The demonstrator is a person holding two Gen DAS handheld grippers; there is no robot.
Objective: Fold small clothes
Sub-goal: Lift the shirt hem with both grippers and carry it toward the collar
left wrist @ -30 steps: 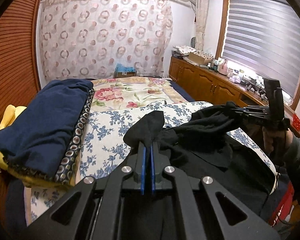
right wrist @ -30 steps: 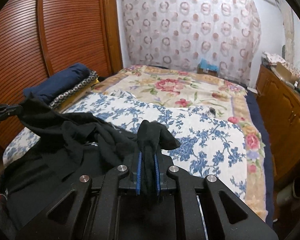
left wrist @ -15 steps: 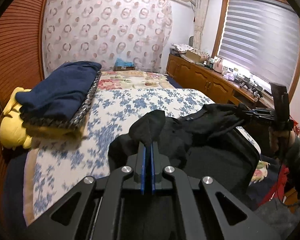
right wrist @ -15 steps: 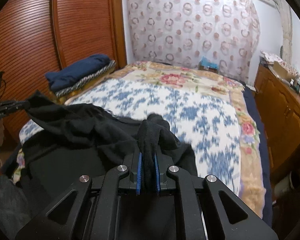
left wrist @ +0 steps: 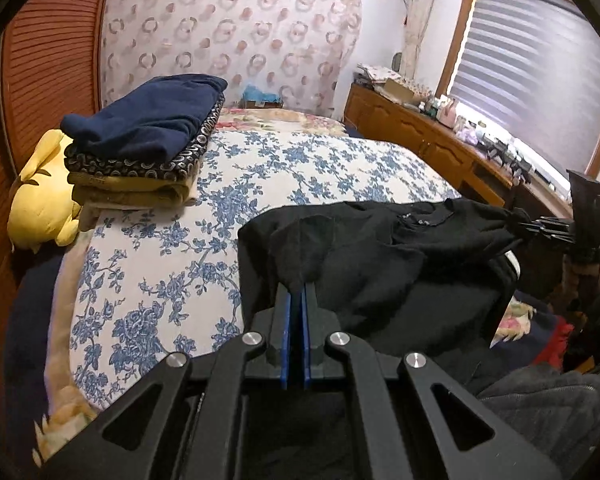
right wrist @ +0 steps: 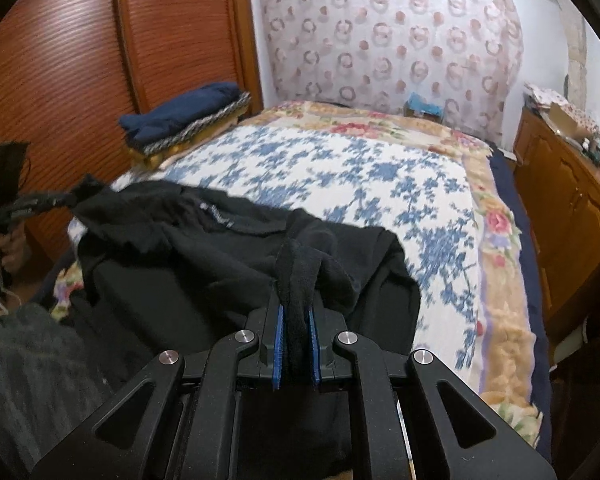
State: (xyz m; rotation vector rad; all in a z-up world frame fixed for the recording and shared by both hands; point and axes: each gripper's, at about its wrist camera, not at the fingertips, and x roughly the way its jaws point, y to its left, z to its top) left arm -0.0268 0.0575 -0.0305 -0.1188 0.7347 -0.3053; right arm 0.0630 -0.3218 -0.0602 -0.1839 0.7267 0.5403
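Both tongs clamp the black garment (left wrist: 380,256) — left tongs (left wrist: 299,300) and right tongs (right wrist: 296,316) pinch opposite corners; we hold it stretched crosswise between them, ahead over the bed (left wrist: 292,168) edge.

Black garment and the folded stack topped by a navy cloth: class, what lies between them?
In the left wrist view, only bare blue-flowered white bedspread separates the black garment from the folded stack.
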